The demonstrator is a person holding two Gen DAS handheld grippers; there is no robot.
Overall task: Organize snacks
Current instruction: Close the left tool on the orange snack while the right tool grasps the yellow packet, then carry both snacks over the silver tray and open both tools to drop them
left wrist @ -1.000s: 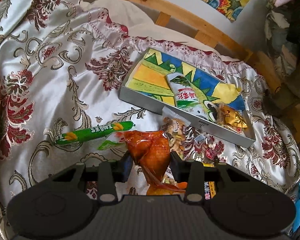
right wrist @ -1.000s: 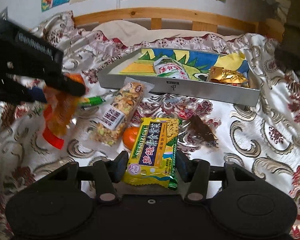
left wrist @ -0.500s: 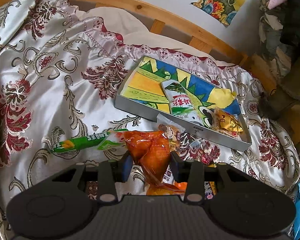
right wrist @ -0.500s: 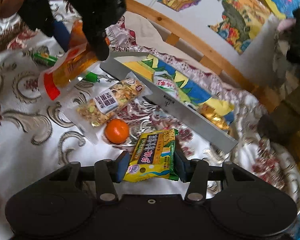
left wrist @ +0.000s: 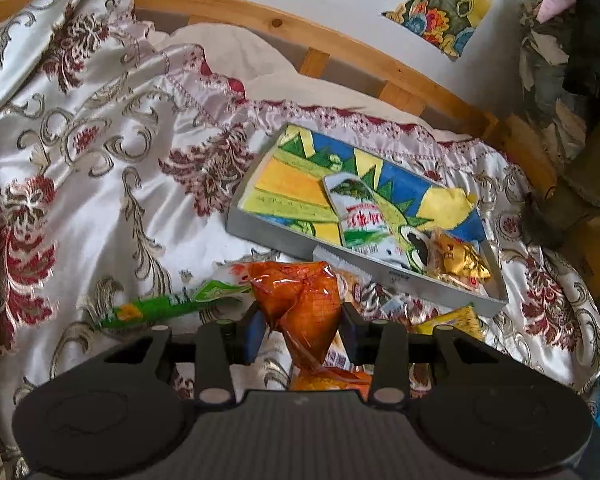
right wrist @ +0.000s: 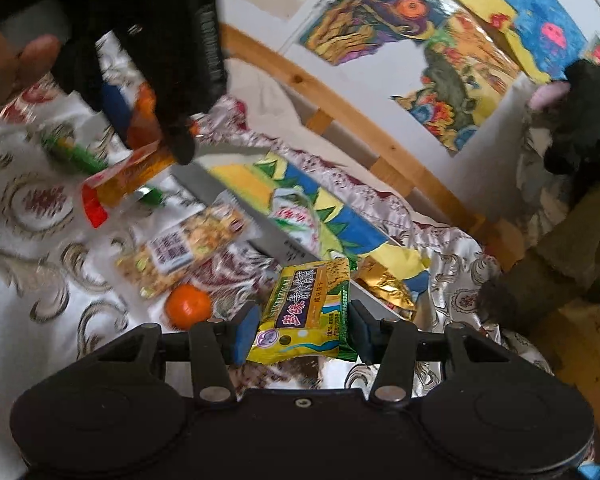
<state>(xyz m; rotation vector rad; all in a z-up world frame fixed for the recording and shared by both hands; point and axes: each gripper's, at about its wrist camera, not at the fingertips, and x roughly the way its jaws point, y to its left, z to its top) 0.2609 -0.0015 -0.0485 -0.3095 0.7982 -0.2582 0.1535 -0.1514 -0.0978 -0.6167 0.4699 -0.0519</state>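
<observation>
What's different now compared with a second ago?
The right hand-held gripper has lifted the yellow cracker pack off the cloth and rolled, tilting its view. The left hand-held gripper still holds the orange packet. The tray hasn't moved.

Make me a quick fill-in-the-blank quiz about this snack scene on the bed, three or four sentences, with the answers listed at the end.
1. The left tool grips a snack packet whose colour is ____.
2. The right tool grips a cracker packet that is mostly ____.
3. The gold packet lies inside the grey ____.
4. The round fruit on the bedspread is a small ____.

Answers: orange; yellow; tray; orange
</observation>
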